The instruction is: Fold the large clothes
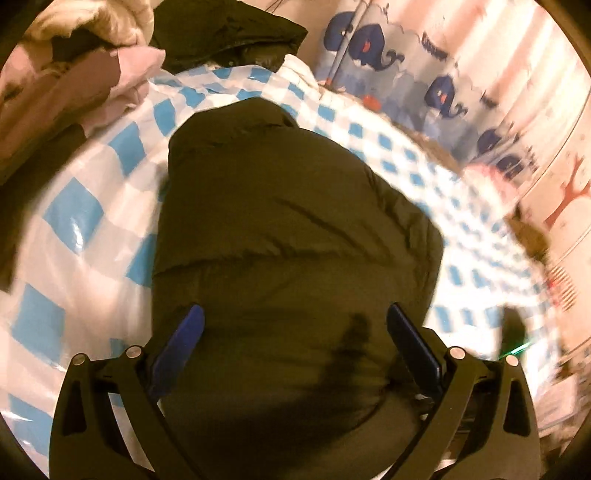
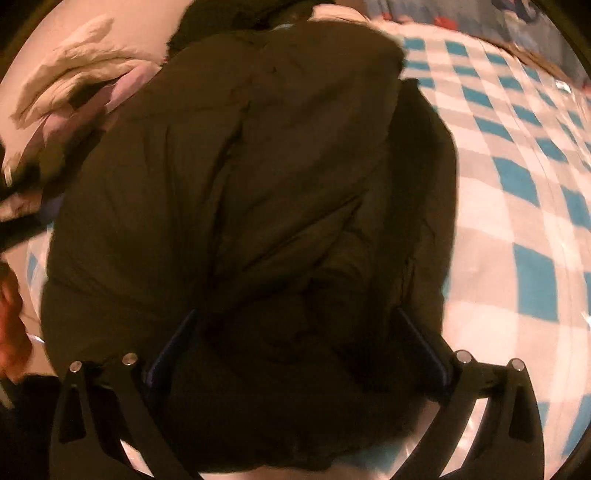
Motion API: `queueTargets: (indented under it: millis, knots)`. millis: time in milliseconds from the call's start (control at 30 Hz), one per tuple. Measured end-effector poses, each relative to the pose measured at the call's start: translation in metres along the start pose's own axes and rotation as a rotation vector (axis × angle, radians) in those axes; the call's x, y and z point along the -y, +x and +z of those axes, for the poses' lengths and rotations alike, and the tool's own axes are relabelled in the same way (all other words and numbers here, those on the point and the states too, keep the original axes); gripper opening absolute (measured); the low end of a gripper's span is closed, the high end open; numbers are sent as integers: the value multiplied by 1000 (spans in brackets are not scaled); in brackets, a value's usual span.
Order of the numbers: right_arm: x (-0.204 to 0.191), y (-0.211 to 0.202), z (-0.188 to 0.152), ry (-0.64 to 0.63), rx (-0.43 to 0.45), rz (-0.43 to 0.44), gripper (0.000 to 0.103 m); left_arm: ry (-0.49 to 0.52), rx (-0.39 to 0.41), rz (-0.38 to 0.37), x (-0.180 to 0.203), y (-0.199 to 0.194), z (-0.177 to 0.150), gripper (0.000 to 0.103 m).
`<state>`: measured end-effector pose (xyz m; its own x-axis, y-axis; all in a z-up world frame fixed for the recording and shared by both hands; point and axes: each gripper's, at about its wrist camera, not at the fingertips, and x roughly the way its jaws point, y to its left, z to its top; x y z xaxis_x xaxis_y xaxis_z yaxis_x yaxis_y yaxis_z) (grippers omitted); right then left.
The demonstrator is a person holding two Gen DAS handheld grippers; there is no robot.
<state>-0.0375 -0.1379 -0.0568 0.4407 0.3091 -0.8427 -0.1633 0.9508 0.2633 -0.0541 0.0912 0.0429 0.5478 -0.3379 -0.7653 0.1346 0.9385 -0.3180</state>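
A dark olive puffer jacket (image 1: 288, 229) lies folded into a bundle on a blue-and-white checked cover (image 1: 85, 206). My left gripper (image 1: 295, 325) is open, its blue fingers (image 1: 188, 332) spread wide just above the jacket's near end. In the right wrist view the same jacket (image 2: 251, 192) fills most of the frame. My right gripper (image 2: 295, 328) is open too, its fingers (image 2: 413, 339) spread over the jacket's near edge. Neither gripper holds cloth.
A pile of pink and cream clothes (image 1: 74, 74) and a black garment (image 1: 229, 33) lie at the far left. A whale-print curtain (image 1: 406, 70) hangs behind. The checked cover (image 2: 517, 184) extends to the right of the jacket.
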Motion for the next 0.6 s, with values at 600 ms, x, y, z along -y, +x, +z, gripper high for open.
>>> queueTargets:
  millis: [600]
  knots:
    - [-33, -73, -4, 22, 221, -189, 98, 14, 28, 29, -3, -15, -2, 95]
